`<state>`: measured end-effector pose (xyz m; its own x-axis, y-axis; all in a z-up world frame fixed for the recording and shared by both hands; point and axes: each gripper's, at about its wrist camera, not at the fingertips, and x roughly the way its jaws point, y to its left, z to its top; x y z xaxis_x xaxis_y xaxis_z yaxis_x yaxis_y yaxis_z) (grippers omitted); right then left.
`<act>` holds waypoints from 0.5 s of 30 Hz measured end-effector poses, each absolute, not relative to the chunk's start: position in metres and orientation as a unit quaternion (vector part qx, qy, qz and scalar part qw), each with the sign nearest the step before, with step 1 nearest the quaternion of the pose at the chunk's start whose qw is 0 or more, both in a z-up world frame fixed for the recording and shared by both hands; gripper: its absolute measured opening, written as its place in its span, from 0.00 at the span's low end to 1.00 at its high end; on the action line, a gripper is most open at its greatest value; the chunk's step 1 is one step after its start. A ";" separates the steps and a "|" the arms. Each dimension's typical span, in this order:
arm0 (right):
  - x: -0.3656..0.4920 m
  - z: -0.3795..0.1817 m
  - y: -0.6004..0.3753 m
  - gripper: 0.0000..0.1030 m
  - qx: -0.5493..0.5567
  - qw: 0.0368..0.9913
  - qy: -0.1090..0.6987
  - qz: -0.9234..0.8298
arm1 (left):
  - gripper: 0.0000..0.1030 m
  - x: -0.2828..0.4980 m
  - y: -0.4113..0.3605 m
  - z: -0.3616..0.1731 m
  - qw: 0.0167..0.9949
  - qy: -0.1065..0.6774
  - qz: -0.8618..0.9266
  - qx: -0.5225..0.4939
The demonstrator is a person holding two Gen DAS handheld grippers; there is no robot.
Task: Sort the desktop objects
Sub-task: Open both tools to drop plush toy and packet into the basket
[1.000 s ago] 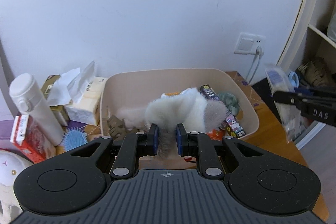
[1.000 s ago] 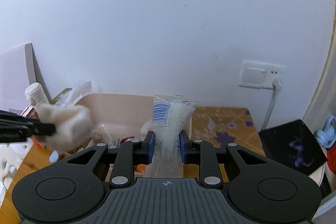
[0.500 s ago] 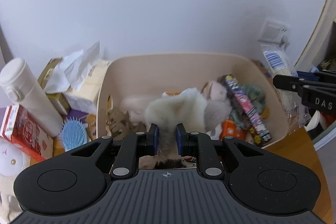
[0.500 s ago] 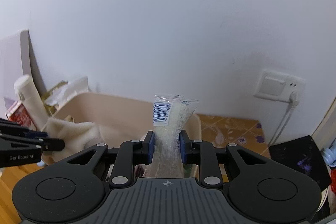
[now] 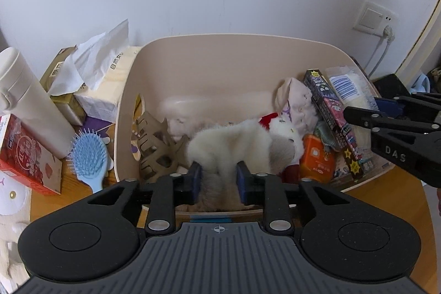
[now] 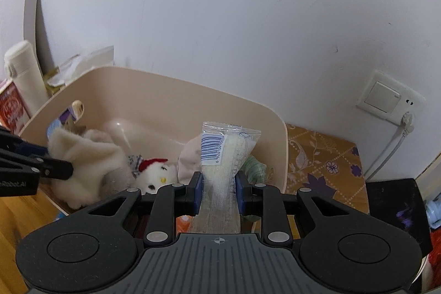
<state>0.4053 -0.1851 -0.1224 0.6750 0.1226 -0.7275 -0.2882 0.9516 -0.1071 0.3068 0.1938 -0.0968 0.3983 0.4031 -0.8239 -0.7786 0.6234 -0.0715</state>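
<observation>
Tongs: left tongs (image 5: 217, 178) had just been opening around the white plush toy (image 5: 231, 145), already over the beige bin (image 5: 237, 46). Right tongs (image 6: 217, 192) gripped the clear packet (image 6: 223, 167), long axis upright, above the bin's right end.

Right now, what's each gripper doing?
Left gripper just easing open around fluffy toy over bin. Right gripper shut on clear packet. Bin crowded.

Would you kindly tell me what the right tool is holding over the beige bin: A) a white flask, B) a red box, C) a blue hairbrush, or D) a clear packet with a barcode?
D: the right tool pinches the clear packet, barcode up, above the beige bin.
</observation>
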 end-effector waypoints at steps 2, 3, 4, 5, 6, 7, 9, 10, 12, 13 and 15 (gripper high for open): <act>0.405 -0.123 -0.186 0.24 -0.108 0.908 0.390 0.113 | 0.33 0.308 0.193 -0.096 0.804 0.406 0.368 -0.230; 0.405 -0.123 -0.185 0.24 -0.108 0.907 0.391 0.113 | 0.43 0.307 0.194 -0.096 0.804 0.406 0.369 -0.232; 0.406 -0.122 -0.184 0.28 -0.110 0.906 0.392 0.112 | 0.48 0.308 0.193 -0.095 0.803 0.403 0.371 -0.234; 0.406 -0.121 -0.184 0.37 -0.111 0.907 0.391 0.111 | 0.54 0.306 0.192 -0.093 0.804 0.399 0.374 -0.235; 0.405 -0.120 -0.184 0.40 -0.111 0.908 0.389 0.112 | 0.59 0.305 0.191 -0.092 0.804 0.395 0.377 -0.235; 0.404 -0.117 -0.184 0.42 -0.111 0.908 0.388 0.110 | 0.63 0.304 0.190 -0.090 0.804 0.393 0.377 -0.237; 0.402 -0.113 -0.183 0.52 -0.114 0.911 0.383 0.108 | 0.72 0.302 0.189 -0.087 0.803 0.389 0.382 -0.242; 0.400 -0.110 -0.183 0.54 -0.116 0.912 0.379 0.106 | 0.72 0.300 0.188 -0.085 0.803 0.386 0.384 -0.242; 0.396 -0.104 -0.181 0.59 -0.119 0.914 0.374 0.104 | 0.74 0.298 0.186 -0.081 0.806 0.382 0.383 -0.241; 0.394 -0.101 -0.181 0.60 -0.120 0.915 0.371 0.103 | 0.74 0.296 0.184 -0.079 0.806 0.381 0.383 -0.240; 0.390 -0.095 -0.181 0.71 -0.118 0.916 0.370 0.102 | 0.75 0.293 0.181 -0.075 0.808 0.379 0.383 -0.237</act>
